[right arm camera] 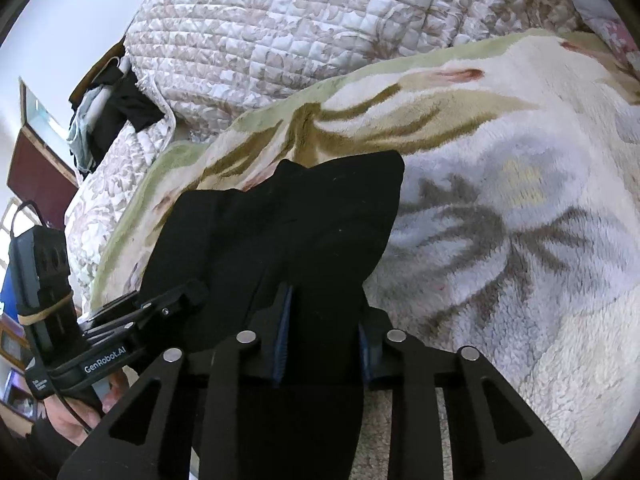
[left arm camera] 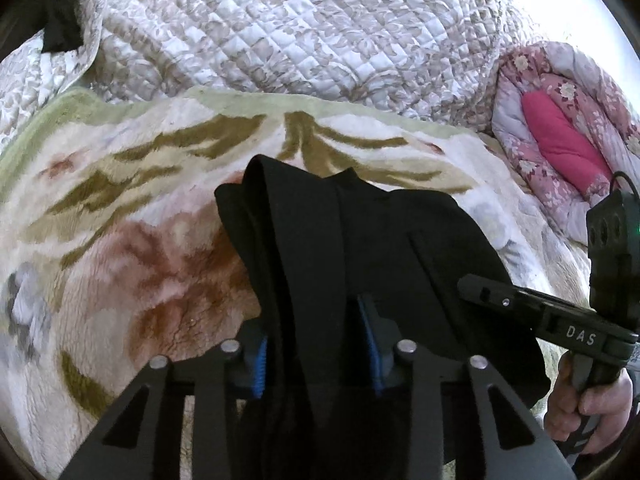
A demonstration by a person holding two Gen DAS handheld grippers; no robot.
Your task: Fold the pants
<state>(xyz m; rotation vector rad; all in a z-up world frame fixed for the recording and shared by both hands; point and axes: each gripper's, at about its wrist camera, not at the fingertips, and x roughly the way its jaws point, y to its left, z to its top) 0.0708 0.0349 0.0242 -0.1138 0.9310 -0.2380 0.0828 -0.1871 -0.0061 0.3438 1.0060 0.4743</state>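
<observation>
Black pants [left arm camera: 380, 232] lie bunched on a floral fleece blanket [left arm camera: 140, 200], with one end lifted toward the cameras. In the left wrist view my left gripper [left arm camera: 316, 320] is shut on a thick fold of the pants, the cloth filling the gap between the blue pads [left arm camera: 260, 364]. The right wrist view shows my right gripper [right arm camera: 324, 312] shut on another fold of the pants [right arm camera: 280, 220]. The two grippers hold the same edge side by side: the right gripper [left arm camera: 480, 292] reaches in from the right, the left gripper [right arm camera: 188, 292] from the left. Their fingertips are hidden in cloth.
A quilted beige cover [left arm camera: 280, 32] is heaped behind the blanket [right arm camera: 500, 200]. A pink floral quilt [left arm camera: 560, 140] lies at the right. A pile of dark clothes [right arm camera: 108, 120] sits at the far left. A hand [left arm camera: 592, 408] holds the right gripper's handle.
</observation>
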